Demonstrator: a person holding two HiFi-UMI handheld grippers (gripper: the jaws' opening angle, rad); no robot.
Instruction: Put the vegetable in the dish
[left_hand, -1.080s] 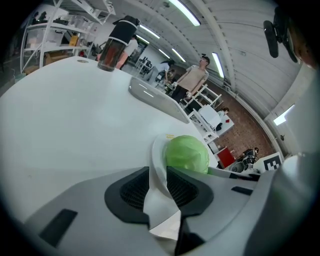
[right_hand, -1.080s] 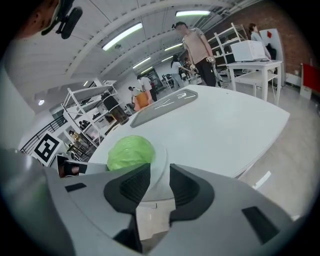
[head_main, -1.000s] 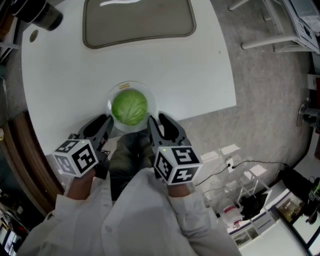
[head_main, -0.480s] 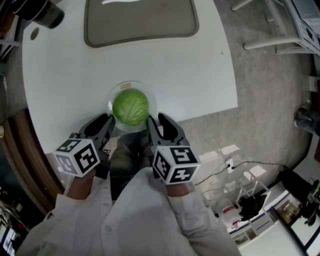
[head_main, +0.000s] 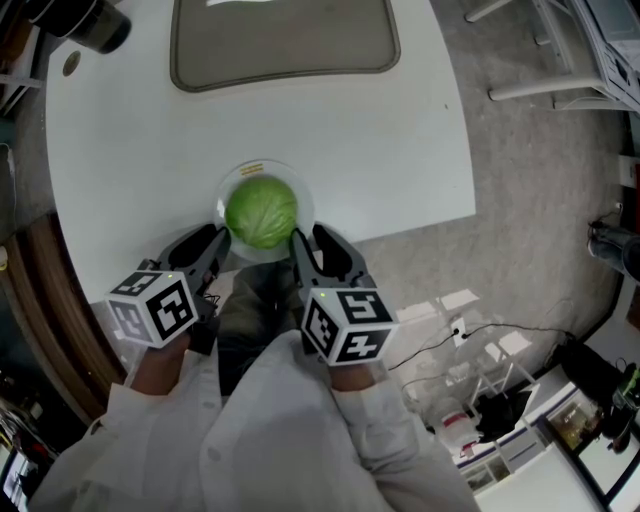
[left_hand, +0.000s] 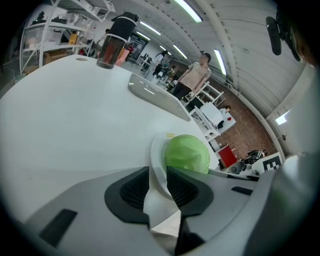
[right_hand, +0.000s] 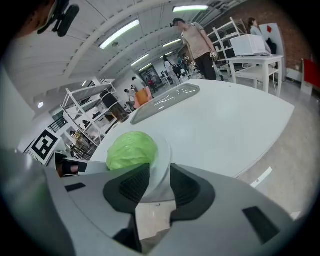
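Reaching out from white sleeves (head_main: 270, 430) at the bottom of the head view, two grippers are held side by side, each topped by a marker cube. The left gripper (head_main: 215, 240) is closed on the near left rim of the dish (head_main: 222, 200): in its own view the thin white rim is caught between the ribbed pads, which are set only a narrow gap apart. The right gripper (head_main: 308, 240) is placed at the near right rim. Its jaws have just been opening and are slightly parted, and the rim is seen between the pads without being pressed by them.

The cabbage (head_main: 261, 211) is found in the dish, just beyond the two sets of fingertips; it is round and pale green, and most of the dish is filled by it. The dish is set on the white table (head_main: 380, 140), close to the near edge.

Beyond it bare tabletop is seen, then a grey mat (head_main: 285, 45) laid at the far side, and a dark flask (head_main: 85, 25) stood at the far left corner. Grey floor (head_main: 540, 200) is shown to the right of the table. In the gripper views, standing people and white shelving are made out past the table
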